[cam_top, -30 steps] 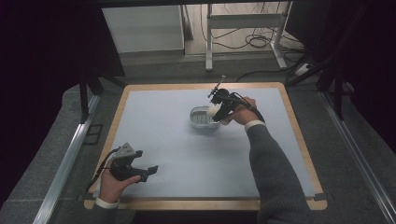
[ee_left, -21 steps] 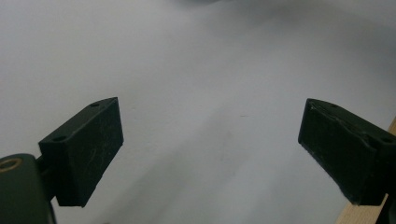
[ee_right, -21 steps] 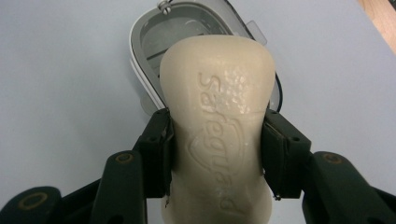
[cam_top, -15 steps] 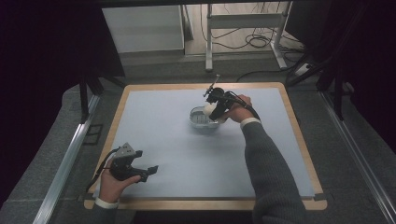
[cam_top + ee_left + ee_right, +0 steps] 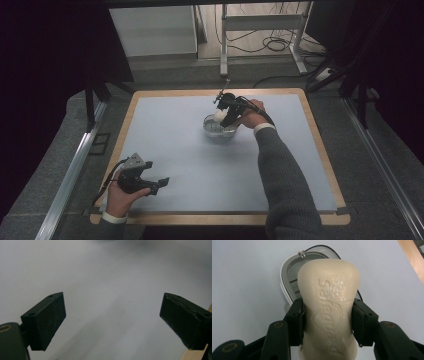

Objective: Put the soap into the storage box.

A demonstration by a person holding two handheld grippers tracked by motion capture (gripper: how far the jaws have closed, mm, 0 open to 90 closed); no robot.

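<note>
**Soap bar hovering right over the dish**

Right gripper has its jaws pinched on the waist of a cream soap bar, "Safeguard" stamped on top. The bar sits just above the grey soap dish, which is around 1 o'clock from the middle of the blue mat. Left gripper is parked down at 7 o'clock near the wooden edge, jaws spread wide with nothing between them.

The soap bar is held over the soap dish, which is set toward the far right of the surface; the left tongs are kept at its near left corner.
</note>
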